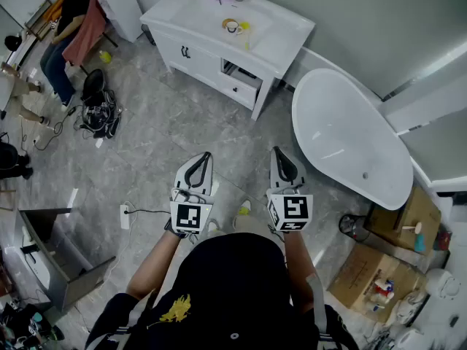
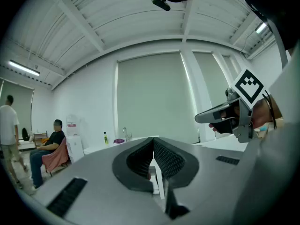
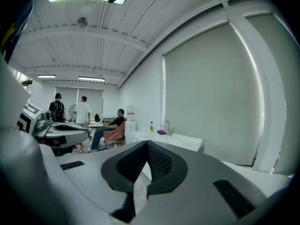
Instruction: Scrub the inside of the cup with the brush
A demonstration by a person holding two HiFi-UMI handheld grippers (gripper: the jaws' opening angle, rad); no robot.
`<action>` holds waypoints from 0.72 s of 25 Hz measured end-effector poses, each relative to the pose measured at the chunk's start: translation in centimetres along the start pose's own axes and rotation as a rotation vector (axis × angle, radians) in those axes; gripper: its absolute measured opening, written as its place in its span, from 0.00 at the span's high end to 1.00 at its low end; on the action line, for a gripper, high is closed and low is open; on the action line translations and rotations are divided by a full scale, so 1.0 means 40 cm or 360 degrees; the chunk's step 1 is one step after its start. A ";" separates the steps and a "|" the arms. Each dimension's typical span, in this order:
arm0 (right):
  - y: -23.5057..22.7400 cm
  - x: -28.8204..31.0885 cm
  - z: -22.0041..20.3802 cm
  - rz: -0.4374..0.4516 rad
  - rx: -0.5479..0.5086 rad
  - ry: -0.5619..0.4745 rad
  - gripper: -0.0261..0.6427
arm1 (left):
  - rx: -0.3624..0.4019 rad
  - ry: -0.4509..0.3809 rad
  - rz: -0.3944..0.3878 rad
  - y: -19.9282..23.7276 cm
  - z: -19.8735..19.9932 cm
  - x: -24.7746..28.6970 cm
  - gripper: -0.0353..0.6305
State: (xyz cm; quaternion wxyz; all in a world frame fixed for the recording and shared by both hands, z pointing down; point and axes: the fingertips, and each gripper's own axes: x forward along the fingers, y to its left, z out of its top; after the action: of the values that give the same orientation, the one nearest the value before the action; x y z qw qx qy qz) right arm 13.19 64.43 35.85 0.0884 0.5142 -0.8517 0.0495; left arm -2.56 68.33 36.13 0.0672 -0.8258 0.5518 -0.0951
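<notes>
Nothing of the scrubbing has begun, as far as these views show. You stand on the grey floor well apart from the white vanity [image 1: 286, 41], and both tools are empty. The left gripper [image 1: 205, 157] has its jaws pressed together with nothing between them, and the right gripper [image 1: 278, 152] is the same, its ribbed pads meeting on bare air. They point side by side toward the vanity.

The cup [image 1: 232, 26] seems to be the small pale thing with an orange-looking rim, lying in the sunken basin of that vanity. A yellow thing [image 1: 246, 26] sits just beside it. It may be the brush, but it is too small to be sure. Whether the cup is upright or on its side I cannot tell.

So everything is left, by my reading: walk up to the vanity, take the cup in one claw and the brush in the other, then work the bristles inside.
</notes>
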 end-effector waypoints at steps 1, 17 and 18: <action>-0.026 0.001 0.005 0.0007 -0.0005 -0.0002 0.92 | 0.0000 0.0014 0.0003 -0.020 0.010 0.020 0.92; -0.147 -0.008 -0.019 0.0183 -0.0039 0.0001 0.92 | -0.0215 0.0229 -0.0003 -0.177 -0.065 0.154 0.92; -0.165 -0.009 -0.012 0.0171 -0.0041 -0.0007 0.92 | -0.0205 0.0224 -0.0019 -0.183 -0.057 0.174 0.92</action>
State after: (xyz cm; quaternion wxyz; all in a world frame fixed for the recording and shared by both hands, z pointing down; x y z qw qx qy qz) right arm 19.24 61.75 36.21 0.0903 0.4665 -0.8789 0.0420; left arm 6.08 64.67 40.51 -0.0257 -0.8230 0.5551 -0.1176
